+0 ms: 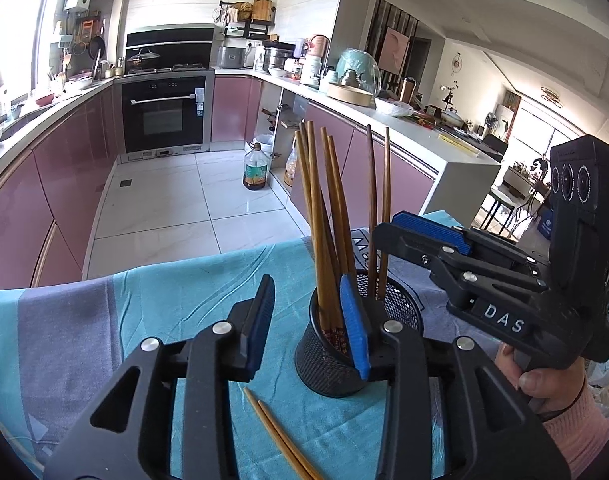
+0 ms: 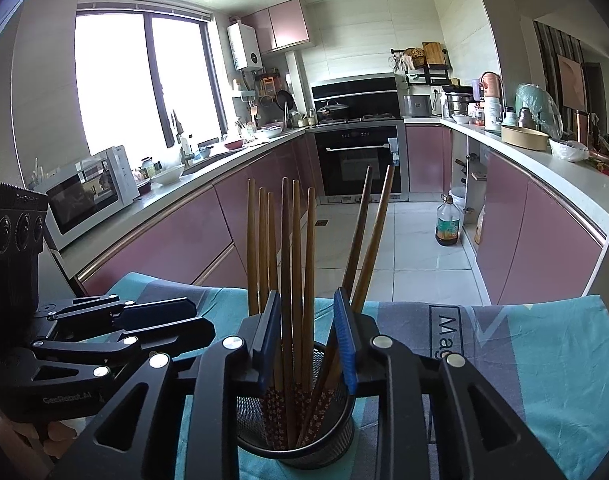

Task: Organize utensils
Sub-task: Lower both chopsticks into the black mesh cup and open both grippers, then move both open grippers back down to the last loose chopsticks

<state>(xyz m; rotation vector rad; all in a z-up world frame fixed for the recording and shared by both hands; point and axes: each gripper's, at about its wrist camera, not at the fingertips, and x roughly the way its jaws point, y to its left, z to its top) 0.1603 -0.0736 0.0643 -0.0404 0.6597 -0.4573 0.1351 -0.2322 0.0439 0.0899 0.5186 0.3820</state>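
Item: mesh holder [image 1: 360, 344], black wire cup, standing upright on the table [image 1: 176, 300] under a teal and grey cloth; lower centre of both views.

Contents: wooden chopsticks [image 1: 324, 216], brown shafts up, patterned red ends down in the cup. One bunch leans left; two darker sticks [image 2: 368, 240] lean right, apart from the bunch.

Outstanding: loose pair of chopsticks [image 1: 280, 436], paler wood, lying flat on the cloth at the bottom centre of my left view, just in front of the holder, side by side and nearly touching.

My left gripper [image 1: 308, 328]: jaws wide, holding nothing; the right-hand pad sits against or just in front of the holder's near rim, which I cannot tell.

My right gripper [image 2: 308, 340]: jaws at middling width around the upright bunch above the cup, pads not visibly pressing any stick; I judge nothing is held.

Step in hand, by my judgement: most sticks are housed, the loose pair remains. Next move calls for lowering the left jaws flat to the cloth, closing across both thin sticks together, then tipping them upright into the cup without knocking it.
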